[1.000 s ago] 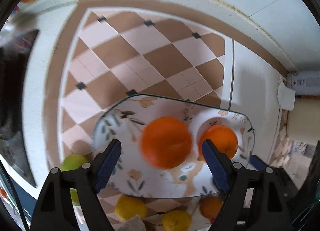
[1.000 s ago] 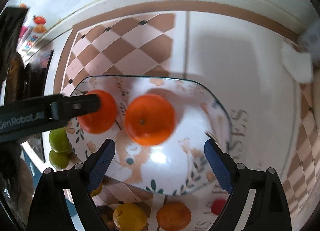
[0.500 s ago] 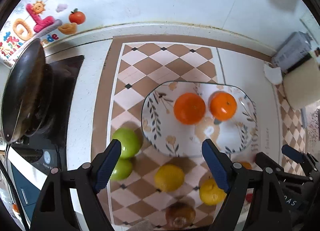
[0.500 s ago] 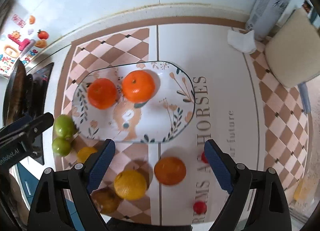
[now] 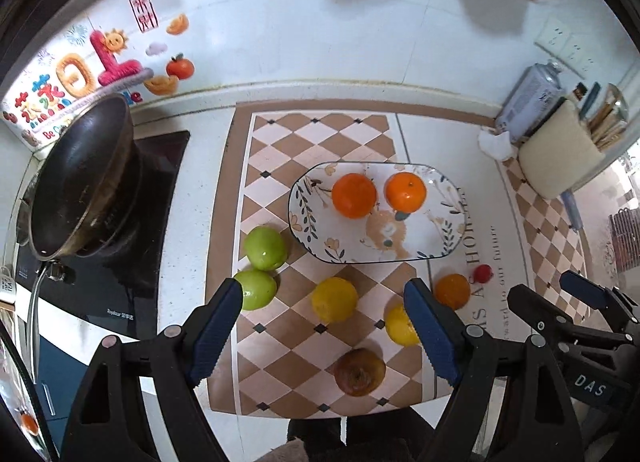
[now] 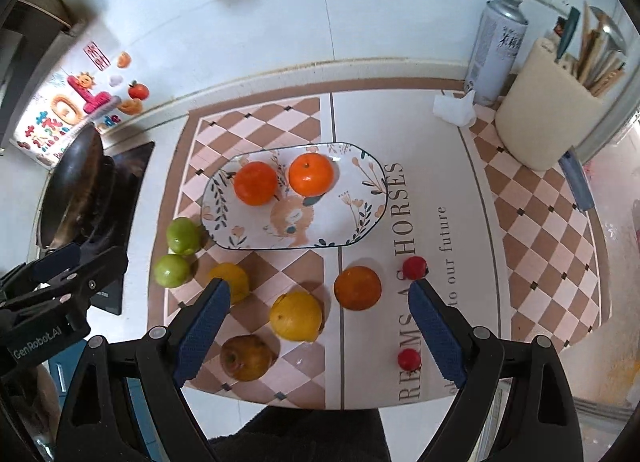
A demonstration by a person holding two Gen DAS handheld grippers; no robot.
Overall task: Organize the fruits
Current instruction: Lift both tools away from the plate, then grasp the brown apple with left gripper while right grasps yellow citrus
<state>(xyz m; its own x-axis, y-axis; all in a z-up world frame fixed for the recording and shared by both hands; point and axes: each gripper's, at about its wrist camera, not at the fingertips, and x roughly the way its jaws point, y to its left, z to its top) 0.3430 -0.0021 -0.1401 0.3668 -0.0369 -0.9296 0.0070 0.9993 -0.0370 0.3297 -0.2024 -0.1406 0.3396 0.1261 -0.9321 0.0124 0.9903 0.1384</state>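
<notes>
A flowered oval plate (image 5: 436, 238) (image 6: 340, 218) carries two oranges (image 5: 354, 196) (image 5: 405, 192). In front of it on the checked mat lie two green apples (image 5: 265, 248) (image 5: 256, 289), two lemons (image 5: 334, 299) (image 6: 296, 316), a brown pear-like fruit (image 6: 245, 358), a third orange (image 6: 357, 288) and two small red fruits (image 6: 414, 267) (image 6: 409, 359). My left gripper (image 5: 324, 290) hangs high above the loose fruit, open and holding nothing. My right gripper (image 6: 320, 290) hovers beside it, also open and holding nothing.
A dark wok (image 5: 80, 182) sits on a black stove (image 5: 160, 166) at the left. At the back right stand a spray can (image 6: 496, 54), a cream utensil holder (image 6: 548, 118) and a crumpled tissue (image 6: 454, 108). A tiled wall runs behind.
Both grippers have risen and pulled back from just over the plate, so the whole counter now shows. Their jaws stay open, and the two oranges remain on the plate.
</notes>
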